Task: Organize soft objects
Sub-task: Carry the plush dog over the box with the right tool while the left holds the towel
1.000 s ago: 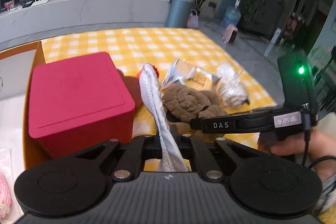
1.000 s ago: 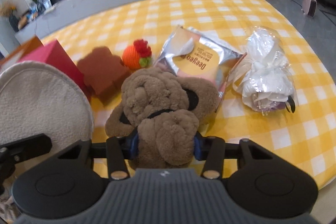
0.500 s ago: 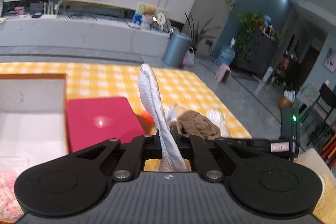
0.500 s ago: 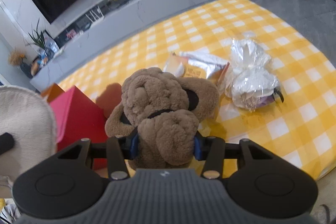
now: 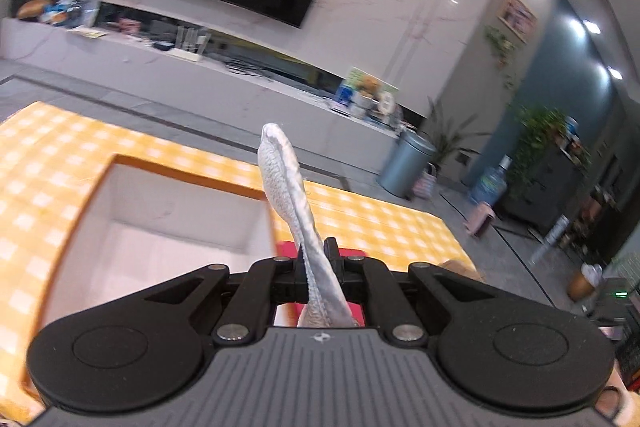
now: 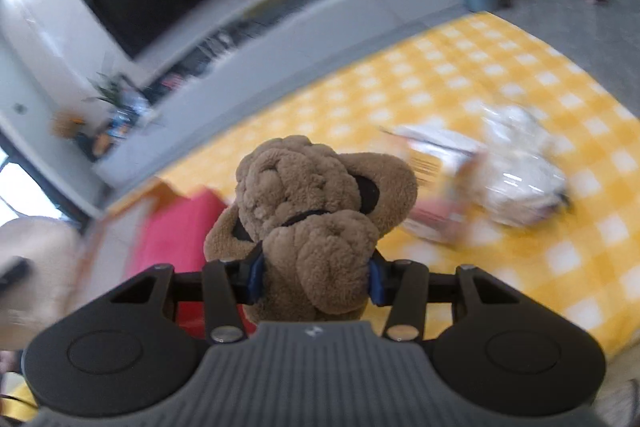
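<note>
Your left gripper pinches a flat white fleecy pad edge-on above the orange-rimmed open box. Only the right view shows your right gripper clamping a fluffy brown plush toy over the yellow checked tablecloth.

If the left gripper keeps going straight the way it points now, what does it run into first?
Probably the far wall or rim of the open orange box. The left gripper, shut on the white cloth, points roughly there, over the box's right part. Depth is hard to judge; it might pass over onto the checked tablecloth.
</note>
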### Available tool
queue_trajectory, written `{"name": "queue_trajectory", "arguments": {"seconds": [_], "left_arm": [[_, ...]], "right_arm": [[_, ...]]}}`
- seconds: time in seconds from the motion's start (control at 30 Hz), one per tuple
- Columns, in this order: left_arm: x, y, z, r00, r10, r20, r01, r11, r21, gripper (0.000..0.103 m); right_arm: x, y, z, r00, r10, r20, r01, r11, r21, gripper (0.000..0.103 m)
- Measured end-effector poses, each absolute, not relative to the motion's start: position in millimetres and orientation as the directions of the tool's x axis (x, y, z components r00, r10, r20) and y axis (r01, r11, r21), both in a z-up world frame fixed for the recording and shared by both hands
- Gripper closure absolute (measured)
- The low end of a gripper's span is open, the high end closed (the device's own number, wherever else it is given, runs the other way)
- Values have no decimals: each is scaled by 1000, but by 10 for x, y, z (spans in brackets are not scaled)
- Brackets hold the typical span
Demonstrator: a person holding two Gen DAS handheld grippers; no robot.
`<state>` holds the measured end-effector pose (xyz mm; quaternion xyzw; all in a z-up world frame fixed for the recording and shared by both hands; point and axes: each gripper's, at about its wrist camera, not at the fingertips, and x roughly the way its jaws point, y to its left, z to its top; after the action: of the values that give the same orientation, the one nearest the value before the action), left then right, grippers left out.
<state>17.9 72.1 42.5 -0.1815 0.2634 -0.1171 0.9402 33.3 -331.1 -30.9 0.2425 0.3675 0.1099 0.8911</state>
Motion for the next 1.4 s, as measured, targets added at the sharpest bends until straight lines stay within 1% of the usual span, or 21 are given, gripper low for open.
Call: {"name": "queue_trajectory", "arguments": {"seconds": [0.1,0.3,0.4,0.47,0.57,0.63,0.7,0.77,0.83,0.9,1.03,1.1,1.23,1.3,1.4], "left_arm": [[212,889,388,836,-292,-464,88,906,-414,98],[189,1284,314,856,-281,-433,47,878,-477,98],[147,1353,349,880,-190,-435,-17,903,-429,98],[110,1414,366,892,-127,-433,-70,909,-411,98],[79,1553,361,899,-63,-433,-125,912,-391,98],[71,1639,326,900,-37,-435,-152,908,-391,98],[97,1700,269,895,-51,-444,-151,900,-408,98],[133,1761,219,888,-76,-453,-146,889,-435,98],[117,1827,165,886,-78,-457,-152,882,-446,98],[123,1867,146,886,-76,-458,-161,875,-457,98],[167,1936,54,881,-140,-453,-143,832,-536,98],[170,1913,46,877,-130,-463,-153,837,-525,98],[157,1894,54,873,-124,-472,-159,842,-516,98],[156,1914,48,872,-130,-472,-160,836,-525,98],[167,1960,25,871,-153,-467,-154,818,-555,97]], "right_arm": [[280,-3083,-74,708,432,-558,-68,829,555,55],[208,-2501,344,694,520,-498,-157,785,599,55],[209,-2094,517,689,545,-478,-196,775,601,55],[228,-1786,575,679,550,-487,-212,781,587,55],[299,-1304,516,641,544,-541,-223,807,547,55],[371,-968,392,591,515,-621,-231,846,481,55],[454,-687,228,514,495,-701,-270,869,415,55],[528,-487,61,440,464,-769,-273,885,378,55],[573,-361,-64,399,428,-811,-272,900,342,55],[590,-224,-140,390,361,-847,-286,922,261,55],[589,5,-242,400,260,-879,-320,938,132,55],[564,139,-256,420,195,-886,-320,946,56,55],[494,374,-340,457,113,-882,-336,940,-54,55],[526,388,-388,461,90,-883,-323,943,-73,55],[532,416,-397,452,83,-888,-299,952,-63,54]]}}
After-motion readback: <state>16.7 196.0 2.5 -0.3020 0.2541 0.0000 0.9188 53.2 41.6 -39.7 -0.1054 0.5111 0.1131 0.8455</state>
